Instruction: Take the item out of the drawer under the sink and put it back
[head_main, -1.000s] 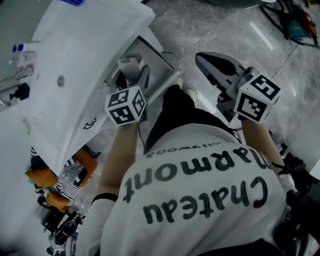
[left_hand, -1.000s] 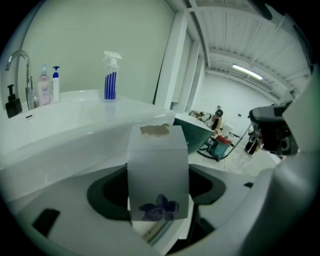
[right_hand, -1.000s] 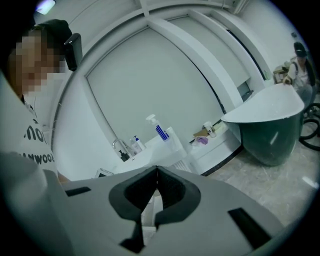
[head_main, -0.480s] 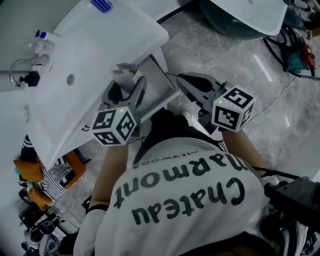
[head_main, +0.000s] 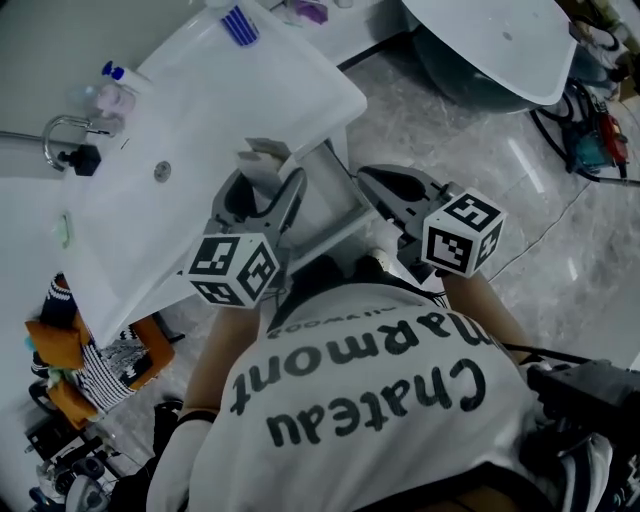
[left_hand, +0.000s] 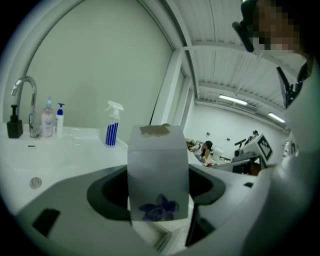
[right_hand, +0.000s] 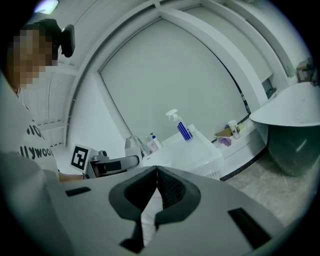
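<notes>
Grey marbled floor tiling (head_main: 470, 150) is recorded beneath a white rectangular wash basin (head_main: 200, 110), which occupies the upper left of the head view. On the basin's far side are noted a chrome curved faucet (head_main: 60, 130), a black pump dispenser (left_hand: 14, 125), a pink soap bottle (left_hand: 47, 120) and a white spray bottle with blue stripes (head_main: 238, 25). A second, rounded white basin (head_main: 490, 40) is seen at upper right.

A white drawer (head_main: 345, 195) is observed standing open below the basin's front edge.

The left gripper (head_main: 262, 180) is clamped on a small white carton with a blue flower print and a brown taped top (left_hand: 159, 170). The carton is held upright between the two jaws, pressed on both sides, taped end away from the gripper body. In the head view it is found outside the drawer, raised beside the basin's front edge and above the drawer opening.

The right gripper (head_main: 375, 178) is held just right of the drawer, near the left one but apart from it. Its jaws are seen pressed together along their length, with nothing between them.

A white shirt with black lettering (head_main: 370, 400) fills the lower head view.
</notes>
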